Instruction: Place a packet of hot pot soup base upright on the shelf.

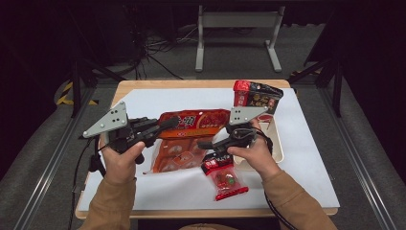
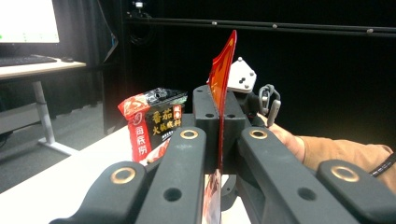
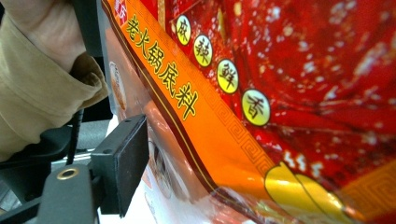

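We see the left hand-held gripper point(image 1: 165, 125) clamped on the large red-orange plastic pouch point(image 1: 191, 125); the right hand-held gripper point(image 1: 207, 144), levelled opposite, seemingly grips it too.

A wooden table point(image 1: 201, 84) fills the middle of the high view, its light edge showing along the top and the lower left. A white sheet point(image 1: 297, 158) covers nearly all of it. At the upper right of the sheet a dark and red packet point(image 1: 256, 97) stands upright. Just below it, at the right of centre, lies a pale tray point(image 1: 277, 146). A small red packet point(image 1: 224, 177) lies flat at the lower centre. A large red and orange packet point(image 1: 184, 139) sits in the middle, whether resting on the sheet or lifted cannot be told.
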Tool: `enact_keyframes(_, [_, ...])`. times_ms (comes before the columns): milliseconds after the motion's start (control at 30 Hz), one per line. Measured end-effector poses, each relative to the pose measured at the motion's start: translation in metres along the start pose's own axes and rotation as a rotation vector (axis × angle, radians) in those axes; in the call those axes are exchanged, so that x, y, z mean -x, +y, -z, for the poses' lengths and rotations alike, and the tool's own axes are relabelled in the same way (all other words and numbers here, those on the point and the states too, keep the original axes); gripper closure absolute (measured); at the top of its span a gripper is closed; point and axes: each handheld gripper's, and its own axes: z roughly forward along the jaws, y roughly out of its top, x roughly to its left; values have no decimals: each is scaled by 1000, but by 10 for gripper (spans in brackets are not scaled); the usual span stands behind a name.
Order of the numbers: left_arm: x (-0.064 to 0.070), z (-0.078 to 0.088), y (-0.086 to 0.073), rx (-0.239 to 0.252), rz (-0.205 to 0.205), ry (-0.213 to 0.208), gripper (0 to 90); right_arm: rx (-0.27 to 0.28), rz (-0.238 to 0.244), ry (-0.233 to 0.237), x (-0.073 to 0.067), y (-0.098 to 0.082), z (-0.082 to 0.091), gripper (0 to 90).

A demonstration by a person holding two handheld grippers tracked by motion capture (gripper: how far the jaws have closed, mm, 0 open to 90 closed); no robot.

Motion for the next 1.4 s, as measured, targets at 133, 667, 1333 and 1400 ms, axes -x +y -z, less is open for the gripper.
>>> enact_keyframes(133, [-1, 0, -1, 7, 9, -9, 898, 12, -1, 27, 0, -1, 0, 248])
enact_keyframes(667, [-4, 3, -2, 31, 25, -12, 898, -14, 106, 128, -8, 1, 2, 670])
enact_keyframes(1333, [-8, 5, -4, 42, 46, 17, 870, -90, 74, 132, -14, 20, 17, 709])
enact_keyframes(1400, [-9, 6, -4, 42, 45, 17, 858, -100, 65, 134, -15, 23, 19, 710])
